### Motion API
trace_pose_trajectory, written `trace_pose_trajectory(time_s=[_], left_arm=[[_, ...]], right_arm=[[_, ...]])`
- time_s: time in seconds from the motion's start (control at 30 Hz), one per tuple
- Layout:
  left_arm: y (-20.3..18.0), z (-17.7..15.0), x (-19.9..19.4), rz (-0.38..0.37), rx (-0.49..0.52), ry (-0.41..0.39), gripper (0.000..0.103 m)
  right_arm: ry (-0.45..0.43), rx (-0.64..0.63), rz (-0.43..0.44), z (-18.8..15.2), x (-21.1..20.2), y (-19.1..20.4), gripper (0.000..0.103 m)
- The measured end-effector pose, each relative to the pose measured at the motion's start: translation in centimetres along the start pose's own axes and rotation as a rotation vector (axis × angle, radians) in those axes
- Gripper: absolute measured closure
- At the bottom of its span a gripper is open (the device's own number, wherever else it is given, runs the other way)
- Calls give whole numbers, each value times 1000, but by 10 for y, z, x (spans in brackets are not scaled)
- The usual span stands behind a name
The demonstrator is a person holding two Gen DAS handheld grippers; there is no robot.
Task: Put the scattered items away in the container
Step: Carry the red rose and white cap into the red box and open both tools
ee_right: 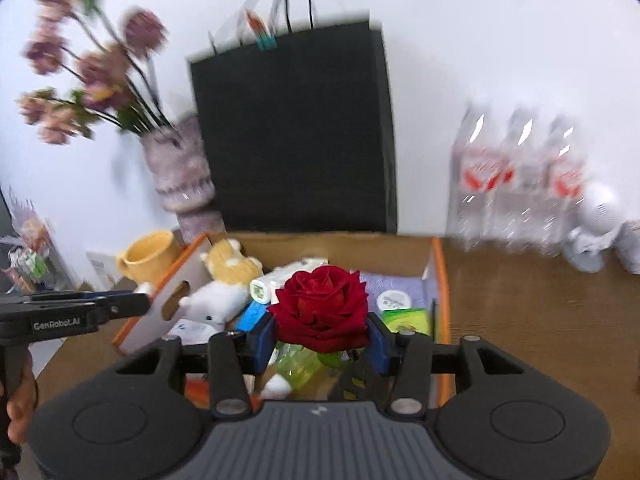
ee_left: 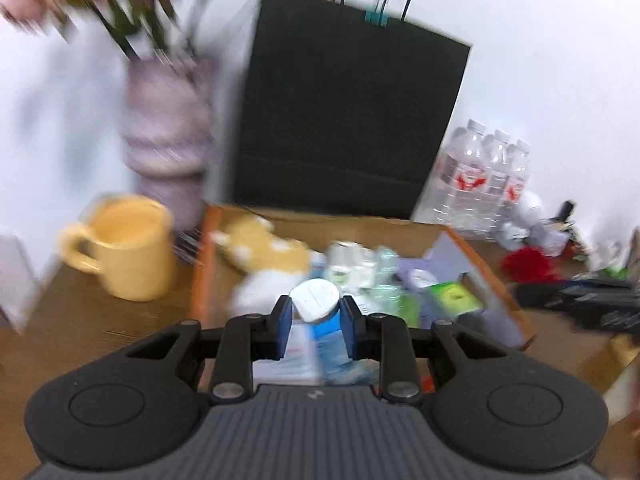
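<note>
The left tongs (ee_left: 314, 320) pinch a blue-and-white bottle (ee_left: 320, 334) by its sides, its white cap (ee_left: 315, 301) poking up between the blue pads. Just beyond their tips lies the open cardboard box (ee_left: 490, 276), holding a yellow-and-white plush toy (ee_left: 264, 252) and a jumble of small packets. To the left of the left tongs a yellow mug (ee_left: 132, 246) stands on the wooden table (ee_left: 80, 320), beside the box. The right tongs (ee_right: 322, 338) pinch a red rose (ee_right: 322, 306), the bloom squeezed between both pads, held above the near part of the box. Behind the box stand a black paper bag (ee_right: 294, 132), a vase of flowers (ee_right: 182, 172) and water bottles (ee_right: 520, 184).
</note>
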State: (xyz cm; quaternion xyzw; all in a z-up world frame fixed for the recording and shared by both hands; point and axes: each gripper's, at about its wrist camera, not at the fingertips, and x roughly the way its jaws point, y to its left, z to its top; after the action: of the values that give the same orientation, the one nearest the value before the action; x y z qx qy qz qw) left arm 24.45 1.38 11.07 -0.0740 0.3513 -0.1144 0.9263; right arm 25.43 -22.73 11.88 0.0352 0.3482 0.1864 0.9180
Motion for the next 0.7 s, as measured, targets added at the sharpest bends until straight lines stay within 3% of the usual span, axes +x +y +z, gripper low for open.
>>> trace_pose_trajectory(time_s=[0.07, 0.1, 0.13, 0.2, 0.23, 0.27, 0.4, 0.5, 0.7], left_arm=[[-1, 9, 31, -37, -13, 95, 73], [-1, 8, 45, -36, -14, 144, 60], [-1, 7, 60, -36, -15, 194, 32], [-1, 4, 67, 21, -2, 200, 7], [0, 4, 66, 32, 21, 190, 4], [1, 4, 66, 43, 45, 180, 4], [17, 9, 65, 77, 31, 180, 3], [27, 8, 69, 68, 28, 236, 7], [8, -5, 72, 160, 186, 298, 27]], right_arm=[[79, 29, 20, 11, 29, -4, 56], [119, 43, 30, 16, 44, -5, 56], [156, 51, 36, 19, 57, -7, 55], [228, 43, 32, 21, 78, -9, 32], [251, 42, 29, 22, 85, -10, 27], [268, 42, 27, 22, 90, -12, 21], [313, 61, 7, 22, 97, -23, 20], [397, 50, -34, 18, 104, -30, 20], [544, -44, -87, 0, 108, -16, 16]])
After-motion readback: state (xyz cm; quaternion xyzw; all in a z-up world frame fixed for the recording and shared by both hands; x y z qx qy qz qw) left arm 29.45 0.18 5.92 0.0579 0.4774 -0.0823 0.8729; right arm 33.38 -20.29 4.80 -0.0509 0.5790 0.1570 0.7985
